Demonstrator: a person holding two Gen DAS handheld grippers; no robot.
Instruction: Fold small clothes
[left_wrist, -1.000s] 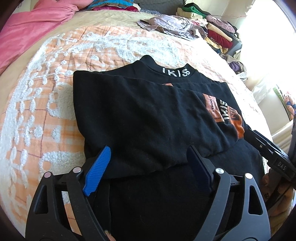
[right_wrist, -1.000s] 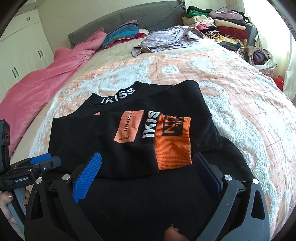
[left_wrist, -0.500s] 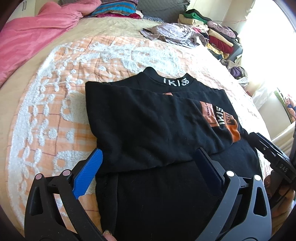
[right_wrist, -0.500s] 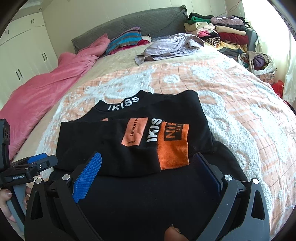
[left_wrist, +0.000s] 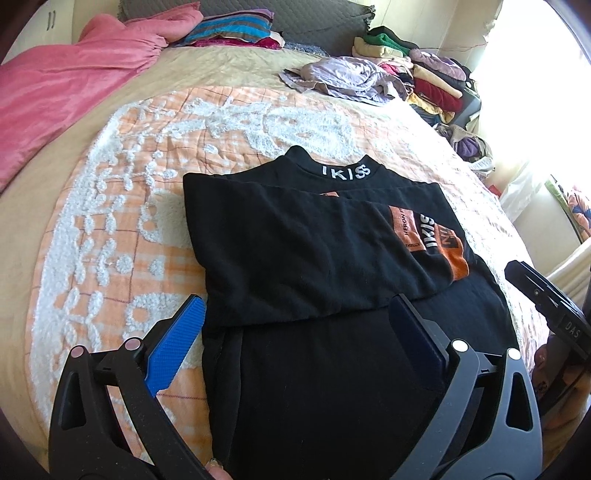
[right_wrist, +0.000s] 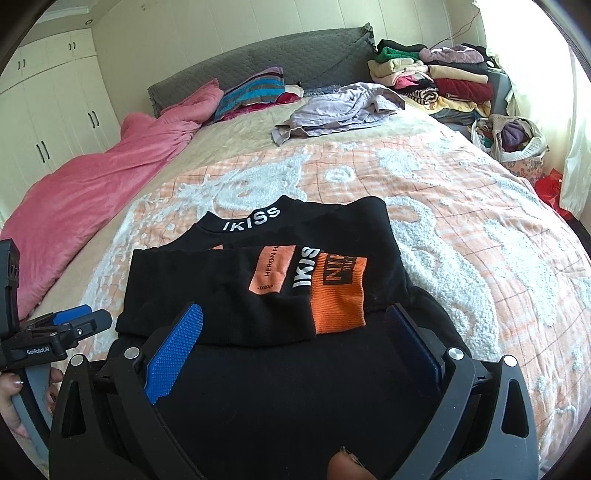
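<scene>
A black top (left_wrist: 303, 254) with white "IKISS" on the collar lies flat on the bed, both sleeves folded across its chest; the upper sleeve ends in an orange cuff (left_wrist: 456, 254). It also shows in the right wrist view (right_wrist: 236, 295), orange cuff (right_wrist: 338, 299) on top. My left gripper (left_wrist: 295, 325) is open and empty above the top's lower left part. My right gripper (right_wrist: 295, 328) is open and empty above its lower right part. Each gripper shows at the edge of the other's view: the right gripper (left_wrist: 554, 306) and the left gripper (right_wrist: 55, 332).
An orange-and-white quilt (right_wrist: 461, 221) covers the bed. A pink duvet (right_wrist: 92, 184) lies along the left side. A crumpled lilac garment (right_wrist: 343, 107) and striped pillows (right_wrist: 251, 92) lie near the grey headboard. Stacked folded clothes (right_wrist: 436, 81) and a bag of clothes (right_wrist: 513, 136) stand at the right.
Both grippers have drawn back toward the hem and risen, still open. The top lies as before, sleeves folded across it.
</scene>
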